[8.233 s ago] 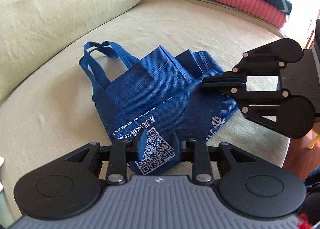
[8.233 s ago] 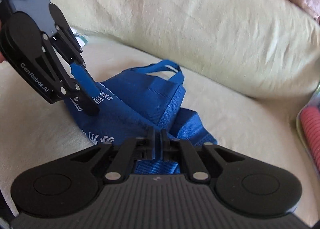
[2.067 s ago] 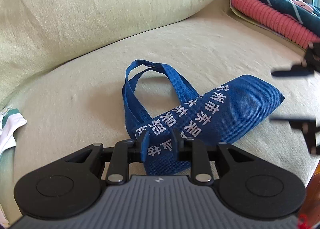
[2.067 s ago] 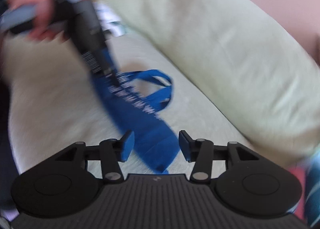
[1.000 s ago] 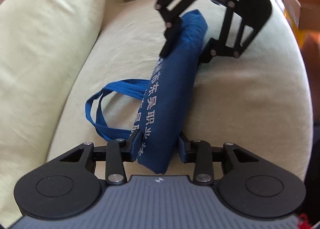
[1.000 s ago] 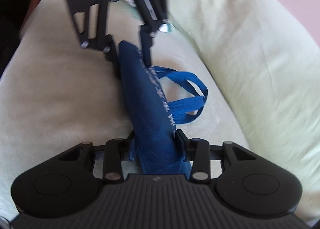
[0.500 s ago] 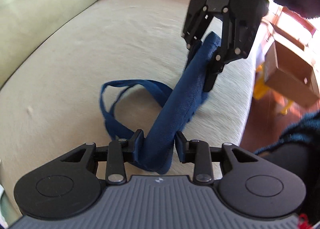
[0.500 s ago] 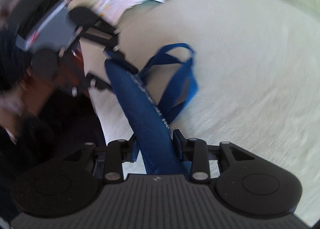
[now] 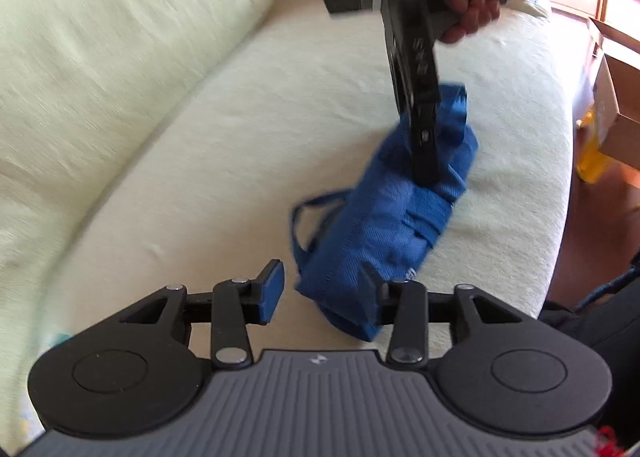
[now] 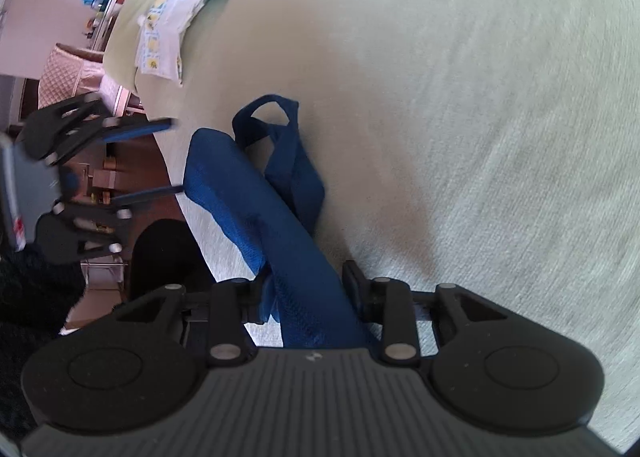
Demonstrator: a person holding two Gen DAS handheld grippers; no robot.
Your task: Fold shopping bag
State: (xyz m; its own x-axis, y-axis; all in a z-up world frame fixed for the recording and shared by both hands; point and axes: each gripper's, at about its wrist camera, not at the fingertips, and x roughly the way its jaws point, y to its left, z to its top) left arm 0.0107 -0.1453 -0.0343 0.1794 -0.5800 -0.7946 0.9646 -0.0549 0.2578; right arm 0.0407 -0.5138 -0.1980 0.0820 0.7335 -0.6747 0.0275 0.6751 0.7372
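The blue shopping bag (image 9: pixel 394 217) lies folded into a thick narrow bundle on the cream sofa seat (image 9: pixel 240 145), its handles sticking out at the side. My left gripper (image 9: pixel 322 289) is open; the bag's near end lies against its right finger. My right gripper (image 10: pixel 306 297) is closed around the bag's other end (image 10: pixel 256 213), seen from above in the left wrist view (image 9: pixel 424 137). The left gripper shows open in the right wrist view (image 10: pixel 160 155), just off the bag's far end.
A large pale green cushion (image 9: pixel 100 37) backs the seat. A cardboard box (image 9: pixel 618 97) stands on the wooden floor past the sofa's right edge. White printed cloth (image 10: pixel 180 5) lies farther along the sofa. The sofa's front edge is close to the bag.
The bag has gone from hanging stretched between both grippers to lying bunched on the seat. My left gripper has opened and let go. The right gripper has swung above the bag.
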